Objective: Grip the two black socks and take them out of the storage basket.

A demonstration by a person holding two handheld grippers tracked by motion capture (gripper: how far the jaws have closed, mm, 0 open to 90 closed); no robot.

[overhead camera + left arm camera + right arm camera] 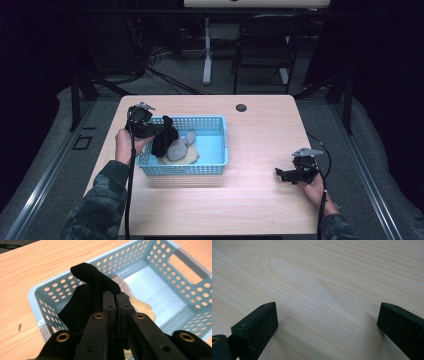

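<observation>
A light blue perforated basket stands on the wooden table, left of centre. My left gripper is shut on a black sock, which hangs over the basket's left end. Under it in the basket lie a grey sock and a tan cloth. My right gripper hovers low over bare table at the right, open wide with nothing between its jaws.
A dark round hole sits in the table near its far edge. Beyond the table stand a black chair and a white desk leg among floor cables. Bare wood lies between basket and right gripper.
</observation>
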